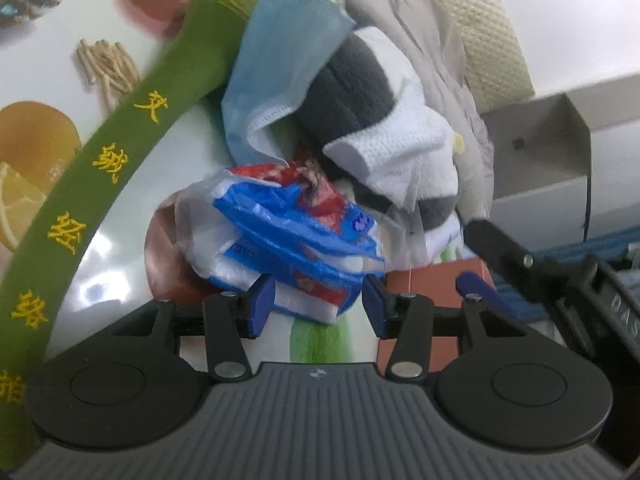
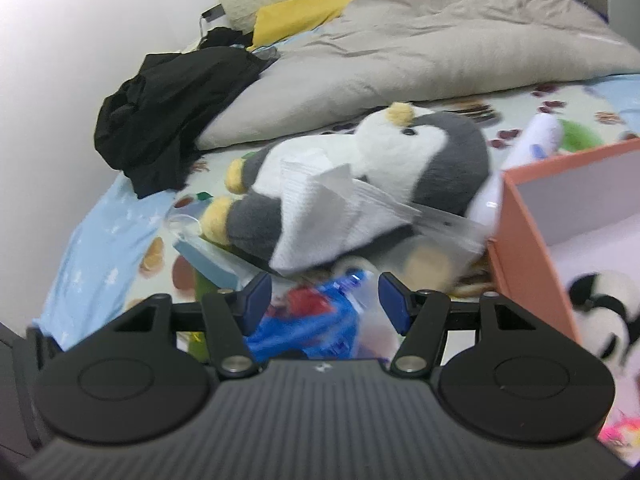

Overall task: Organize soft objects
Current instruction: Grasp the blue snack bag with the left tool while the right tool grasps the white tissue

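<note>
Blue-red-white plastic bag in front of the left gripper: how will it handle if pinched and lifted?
The plastic bag looks thin and crumpled, so it is probably floppy, light, and would sag from the left gripper. Its glossy film may slip between the pads. The paper towel lies just behind it and might get dragged along.

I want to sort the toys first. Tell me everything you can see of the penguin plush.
The penguin plush is soft and fleecy: dark grey back, white face and belly, pale yellow beak and feet, small black eyes. It lies on its side on the printed bed sheet, feet toward the left in the right wrist view. A white paper towel drapes over its belly, and the pink box stands close beside it.
</note>
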